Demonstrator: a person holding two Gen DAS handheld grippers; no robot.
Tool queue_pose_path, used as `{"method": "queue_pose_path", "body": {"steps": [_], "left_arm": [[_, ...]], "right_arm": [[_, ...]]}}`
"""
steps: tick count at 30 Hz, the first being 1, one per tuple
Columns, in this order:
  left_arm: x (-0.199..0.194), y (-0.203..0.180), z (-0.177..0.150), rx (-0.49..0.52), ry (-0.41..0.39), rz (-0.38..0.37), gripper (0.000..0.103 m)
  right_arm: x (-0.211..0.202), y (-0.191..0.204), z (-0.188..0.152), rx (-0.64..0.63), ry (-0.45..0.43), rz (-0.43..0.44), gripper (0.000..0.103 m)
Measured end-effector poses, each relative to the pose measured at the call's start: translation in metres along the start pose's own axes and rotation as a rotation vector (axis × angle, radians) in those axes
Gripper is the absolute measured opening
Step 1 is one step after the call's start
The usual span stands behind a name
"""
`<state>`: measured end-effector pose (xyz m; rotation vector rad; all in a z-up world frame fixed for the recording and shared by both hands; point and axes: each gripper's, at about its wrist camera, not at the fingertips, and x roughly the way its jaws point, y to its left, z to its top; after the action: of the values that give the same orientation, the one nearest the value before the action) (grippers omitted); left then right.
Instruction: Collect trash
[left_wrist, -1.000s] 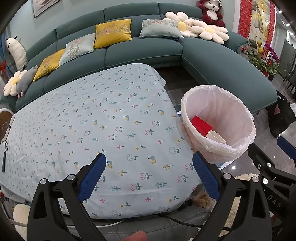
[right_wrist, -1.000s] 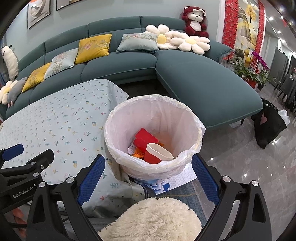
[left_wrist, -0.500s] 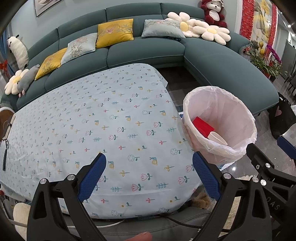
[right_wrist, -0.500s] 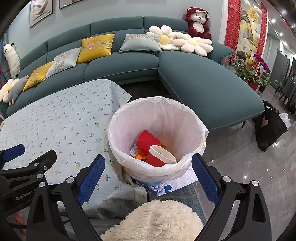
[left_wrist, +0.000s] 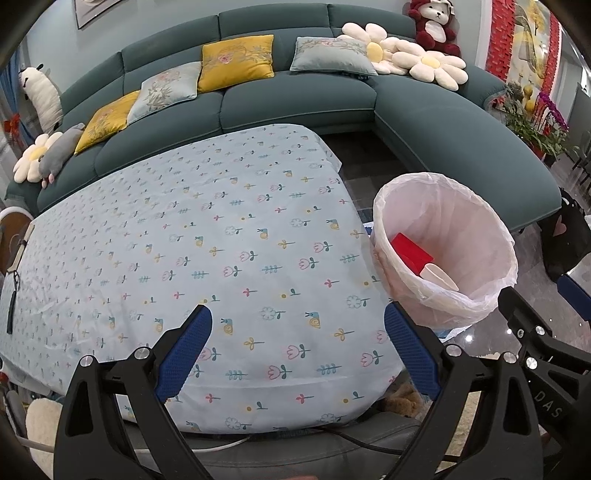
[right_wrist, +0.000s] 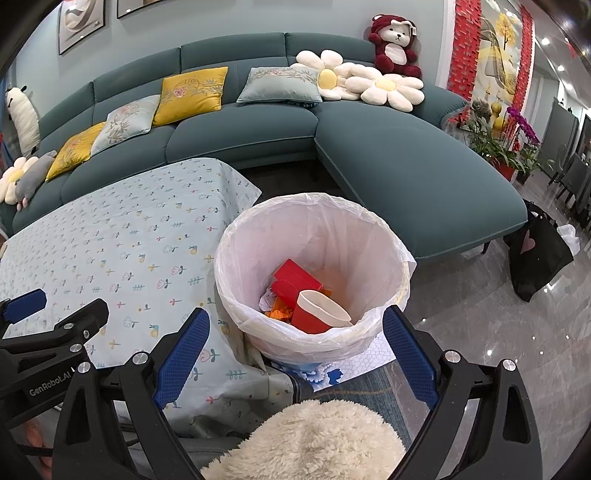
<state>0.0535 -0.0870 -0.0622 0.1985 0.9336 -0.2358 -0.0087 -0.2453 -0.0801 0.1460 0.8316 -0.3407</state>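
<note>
A bin lined with a white bag (right_wrist: 314, 236) stands on the floor by the table's right end; it also shows in the left wrist view (left_wrist: 461, 221). Inside lie a red box (right_wrist: 295, 278), a red paper cup (right_wrist: 317, 314) on its side and orange scraps (right_wrist: 280, 308). My right gripper (right_wrist: 295, 354) is open and empty, just in front of the bin. My left gripper (left_wrist: 299, 354) is open and empty over the near edge of the table's flowered cloth (left_wrist: 207, 236). No trash shows on the cloth.
A teal corner sofa (right_wrist: 406, 158) with cushions wraps behind the table and bin. A fluffy cream seat (right_wrist: 306, 439) lies below my right gripper. A black bag (right_wrist: 535, 254) stands on the glossy floor at right, with potted flowers (right_wrist: 509, 136) beyond.
Both grippers have drawn back and risen slightly; the bin and table sit a bit lower and farther in view. Both stay open and empty.
</note>
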Motion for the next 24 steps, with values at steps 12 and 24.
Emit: {"method": "queue_pose_path", "body": {"steps": [12,24], "left_arm": [[0.0003,-0.0003,0.0002,0.006,0.001,0.006,0.090],[-0.0007,-0.0001,0.0029,0.009,-0.007,-0.017,0.090]], "right_arm": [[0.0031,-0.0025,-0.0006,0.006,0.006,-0.008,0.091],[0.0037,-0.0037,-0.0007,0.008,0.008,-0.009,0.091]]}}
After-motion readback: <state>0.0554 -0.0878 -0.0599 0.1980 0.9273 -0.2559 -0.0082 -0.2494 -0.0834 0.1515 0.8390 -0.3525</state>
